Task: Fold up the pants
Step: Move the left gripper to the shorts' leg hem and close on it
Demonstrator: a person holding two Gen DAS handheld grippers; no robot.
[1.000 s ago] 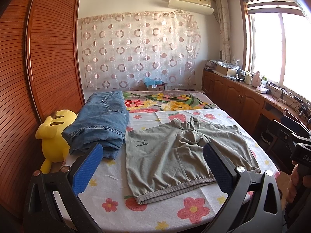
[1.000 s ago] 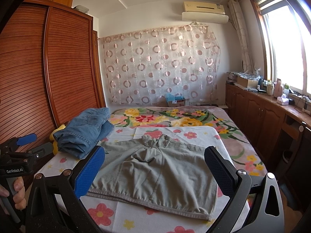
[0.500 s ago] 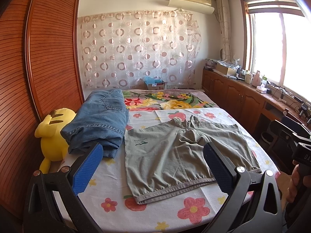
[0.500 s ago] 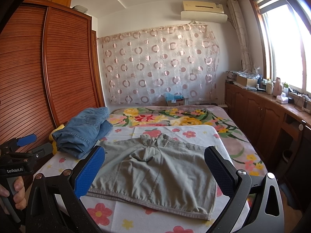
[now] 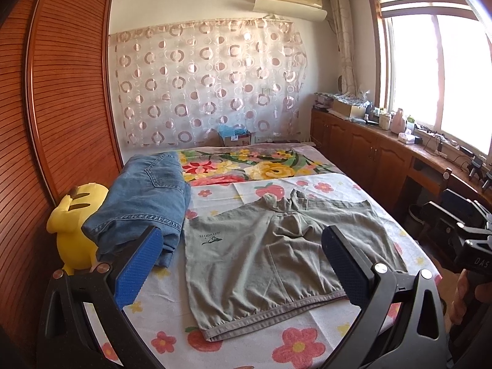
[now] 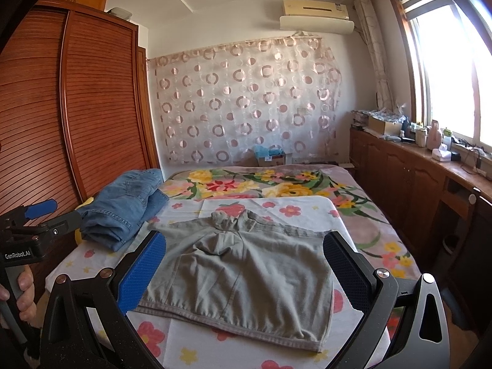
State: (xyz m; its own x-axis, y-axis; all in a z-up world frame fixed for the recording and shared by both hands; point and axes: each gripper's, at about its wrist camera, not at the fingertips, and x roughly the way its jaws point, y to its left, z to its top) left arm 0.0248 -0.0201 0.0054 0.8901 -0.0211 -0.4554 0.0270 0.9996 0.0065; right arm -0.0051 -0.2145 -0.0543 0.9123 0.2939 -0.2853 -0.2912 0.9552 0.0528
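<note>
Grey-green shorts lie spread flat on the flowered bed sheet, waistband toward me, legs toward the far side. They also show in the right wrist view. My left gripper is open and empty, held above the near edge of the bed, apart from the shorts. My right gripper is open and empty too, held back from the shorts. The left gripper's body appears at the left of the right wrist view.
Folded blue jeans lie at the left of the bed, beside a yellow plush toy. A wooden louvered wardrobe stands left. Wooden cabinets with clutter run along the right under the window.
Both views have shifted only slightly. The shorts and jeans lie as before, and both grippers stay open.
</note>
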